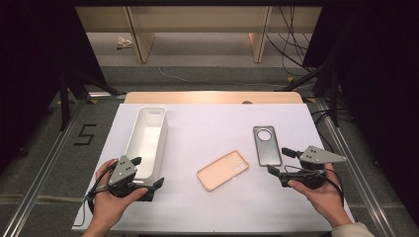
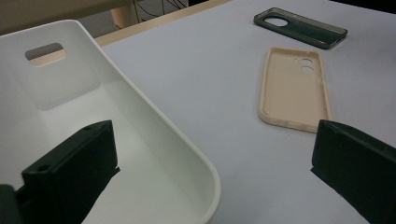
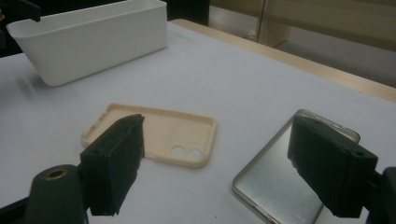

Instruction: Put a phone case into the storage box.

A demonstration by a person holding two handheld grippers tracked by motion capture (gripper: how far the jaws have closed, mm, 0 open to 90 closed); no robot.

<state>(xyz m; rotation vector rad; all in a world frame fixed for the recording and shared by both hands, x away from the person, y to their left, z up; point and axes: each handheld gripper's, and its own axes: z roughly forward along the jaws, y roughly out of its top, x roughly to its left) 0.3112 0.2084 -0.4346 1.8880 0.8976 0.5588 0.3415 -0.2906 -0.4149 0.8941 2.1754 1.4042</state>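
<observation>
In the high view, the left gripper (image 1: 148,190) sits at the lower left of the frame, just at the near end of the white bin (image 1: 148,129), which runs lengthwise toward the upper left of the table sheet (image 1: 207,123). Its jaws stand wide apart and hold nothing; in the left gripper view one jaw hangs over the bin interior and the other over bare sheet (the bin's near rim passes between them). The right gripper (image 1: 281,165) sits at the lower right of the high view, jaws spread wide and empty, just beside the near end of the grey phone case (image 1: 267,144). In the right gripper view the right-hand jaw overlaps the grey case, which lies flat at the lower right. The beige phone case (image 1: 223,170) lies flat, open side up, at the centre of the high view, between the two grippers and apart from both.
</observation>
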